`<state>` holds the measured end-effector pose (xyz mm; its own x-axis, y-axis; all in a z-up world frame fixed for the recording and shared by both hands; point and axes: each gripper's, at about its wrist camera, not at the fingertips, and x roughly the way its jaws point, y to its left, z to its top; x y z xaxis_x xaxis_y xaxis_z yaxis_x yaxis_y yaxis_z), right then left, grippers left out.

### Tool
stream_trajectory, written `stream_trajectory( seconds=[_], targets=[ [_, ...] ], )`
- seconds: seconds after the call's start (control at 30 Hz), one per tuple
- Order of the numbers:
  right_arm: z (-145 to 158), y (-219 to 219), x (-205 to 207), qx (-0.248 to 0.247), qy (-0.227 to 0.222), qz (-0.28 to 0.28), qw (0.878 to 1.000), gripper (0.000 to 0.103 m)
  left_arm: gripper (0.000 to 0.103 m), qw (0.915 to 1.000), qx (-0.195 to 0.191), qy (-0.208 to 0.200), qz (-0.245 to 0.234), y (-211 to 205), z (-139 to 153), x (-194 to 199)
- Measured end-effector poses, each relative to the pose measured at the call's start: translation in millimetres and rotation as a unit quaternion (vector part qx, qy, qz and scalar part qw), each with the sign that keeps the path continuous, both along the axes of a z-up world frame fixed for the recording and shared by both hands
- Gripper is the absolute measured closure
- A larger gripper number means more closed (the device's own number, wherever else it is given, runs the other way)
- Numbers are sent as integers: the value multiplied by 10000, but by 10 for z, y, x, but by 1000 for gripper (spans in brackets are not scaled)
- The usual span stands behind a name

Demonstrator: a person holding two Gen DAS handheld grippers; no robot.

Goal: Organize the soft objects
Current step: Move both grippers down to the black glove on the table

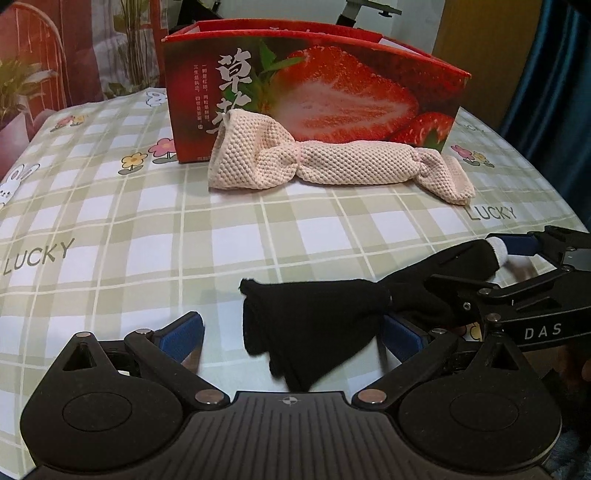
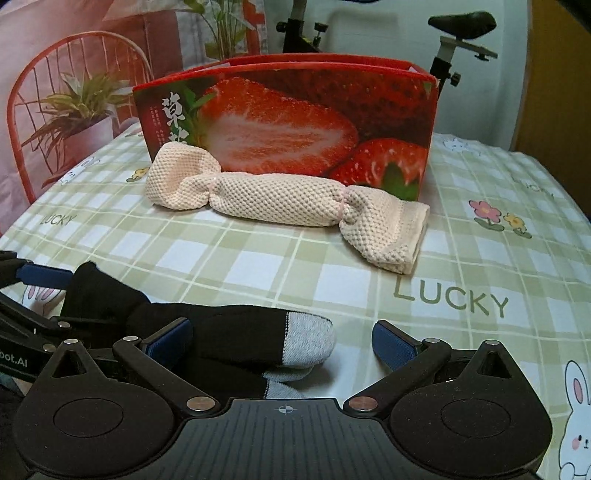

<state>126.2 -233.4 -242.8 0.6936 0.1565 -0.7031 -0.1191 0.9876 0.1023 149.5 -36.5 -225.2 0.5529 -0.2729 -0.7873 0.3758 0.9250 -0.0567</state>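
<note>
1. A pair of black socks (image 1: 314, 317) with grey toes lies on the green-and-white checked tablecloth (image 1: 129, 229) at the near edge of the table, tied in the middle so each end flares out
2. The left gripper (image 1: 291, 332) sits low over the cuff end of the socks; its blue-padded fingers (image 1: 183, 334) stand wide apart, one on each side of the black fabric, and the cloth lies loose between them without being pinched
3. The right gripper (image 2: 282, 341) sits over the toe end, where the grey toes (image 2: 308, 341) rest on the cloth; its fingers (image 2: 393, 345) are also spread wide, the left one lying over the black part of the sock and the right one well clear of it, so nothing is clamped
4. In the left wrist view the right gripper (image 1: 517, 266) comes in from the right side, its blue pad just beyond the grey toe; in the right wrist view part of the left gripper (image 2: 37, 280) shows at the left edge beside the black cuff
5. Farther back a pink knitted cloth roll (image 1: 332, 158), cinched at two places like a wrapped sweet, lies across the table touching the front of a red strawberry-printed box (image 1: 314, 92)
6. The box stands upright with its top open; its inside is not visible from either view
7. Behind the table a red wire chair (image 2: 74, 92), a potted plant (image 2: 77, 110) and an exercise bike (image 2: 454, 33) are visible
</note>
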Motion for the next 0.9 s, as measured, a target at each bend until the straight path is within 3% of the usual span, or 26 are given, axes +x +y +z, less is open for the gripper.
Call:
stream_trajectory(
  seconds=[0.3, 0.9],
  targets=[
    [-26, -2, -6, -79, -156, -6, 9998, 1, 0, 9993, 322, -137, -127, -66, -28, -41],
    [-36, -8, -21, 13, -171, -157, 9997, 0, 0, 9994, 296, -187, -72, -53, -35, -69]
  ],
)
